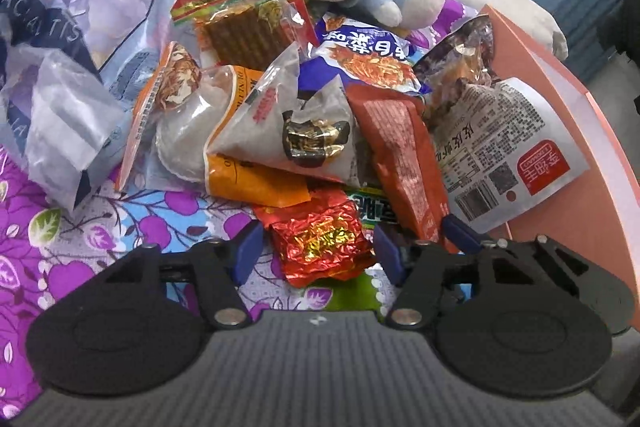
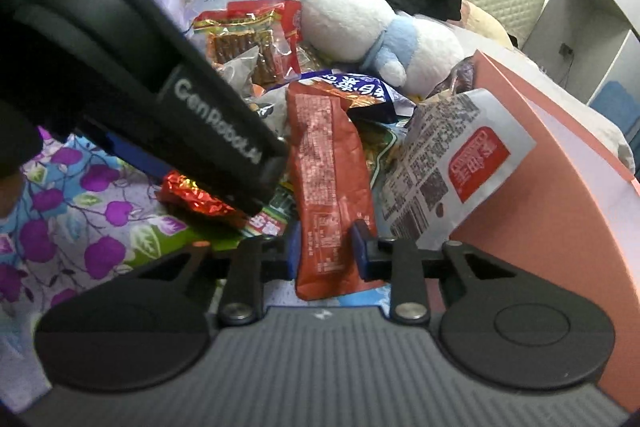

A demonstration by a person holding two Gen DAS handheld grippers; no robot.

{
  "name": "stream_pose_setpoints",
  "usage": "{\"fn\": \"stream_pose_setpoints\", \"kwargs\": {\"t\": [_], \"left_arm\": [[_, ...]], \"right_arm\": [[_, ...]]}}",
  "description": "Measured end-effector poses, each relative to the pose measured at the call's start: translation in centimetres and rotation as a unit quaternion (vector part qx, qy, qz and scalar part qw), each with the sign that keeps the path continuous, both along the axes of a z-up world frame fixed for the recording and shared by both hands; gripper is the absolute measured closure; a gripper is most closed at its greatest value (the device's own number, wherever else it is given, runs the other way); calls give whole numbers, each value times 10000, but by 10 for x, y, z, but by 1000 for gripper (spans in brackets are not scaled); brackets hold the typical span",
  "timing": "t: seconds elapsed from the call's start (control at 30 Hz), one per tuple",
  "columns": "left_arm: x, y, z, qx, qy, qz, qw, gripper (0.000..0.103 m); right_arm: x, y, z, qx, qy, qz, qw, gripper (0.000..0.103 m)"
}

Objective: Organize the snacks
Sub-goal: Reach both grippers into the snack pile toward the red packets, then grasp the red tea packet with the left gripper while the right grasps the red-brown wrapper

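1. Crinkled red foil packet [image 1: 322,247] lies between left gripper [image 1: 316,253] pads, jaws apart, untouched.
2. Right gripper [image 2: 326,251] clamps long, flat orange-red pouch [image 2: 328,179].

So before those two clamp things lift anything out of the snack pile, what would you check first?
1. Crinkled red foil packet sits between the left gripper fingers: ok.
2. Left fingers pressing on it: not ok, gaps show on both sides.
3. Long rust-red snack pouch is between the right gripper fingers: ok.
4. Right fingers firmly clamped: cannot tell.
5. Pouch free of neighbours: not ok, its far end lies among other packets.
6. Pink box open to receive snacks: cannot tell.
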State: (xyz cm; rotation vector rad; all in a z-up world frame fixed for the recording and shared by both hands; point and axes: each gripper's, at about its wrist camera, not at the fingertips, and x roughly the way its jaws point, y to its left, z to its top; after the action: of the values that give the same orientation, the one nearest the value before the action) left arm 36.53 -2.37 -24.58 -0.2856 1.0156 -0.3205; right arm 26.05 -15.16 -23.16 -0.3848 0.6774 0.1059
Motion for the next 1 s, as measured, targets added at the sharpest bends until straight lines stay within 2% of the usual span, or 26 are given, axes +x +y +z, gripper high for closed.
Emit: {"fn": "stream_pose_setpoints", "kwargs": {"t": [0.1, 0.4, 1.0], "left_arm": [[-7, 5, 2, -100, 46, 48, 9999, 43], [-54, 18, 15, -266, 106, 5, 9996, 44], [-173, 54, 44, 66, -2, 0, 10000, 44]], "right_arm": [[-10, 0, 4, -25, 33, 55, 10000, 73], [-51, 2, 18, 31, 150, 246, 9996, 74], [-138, 5, 39, 392, 531, 279, 9974, 75]]}}
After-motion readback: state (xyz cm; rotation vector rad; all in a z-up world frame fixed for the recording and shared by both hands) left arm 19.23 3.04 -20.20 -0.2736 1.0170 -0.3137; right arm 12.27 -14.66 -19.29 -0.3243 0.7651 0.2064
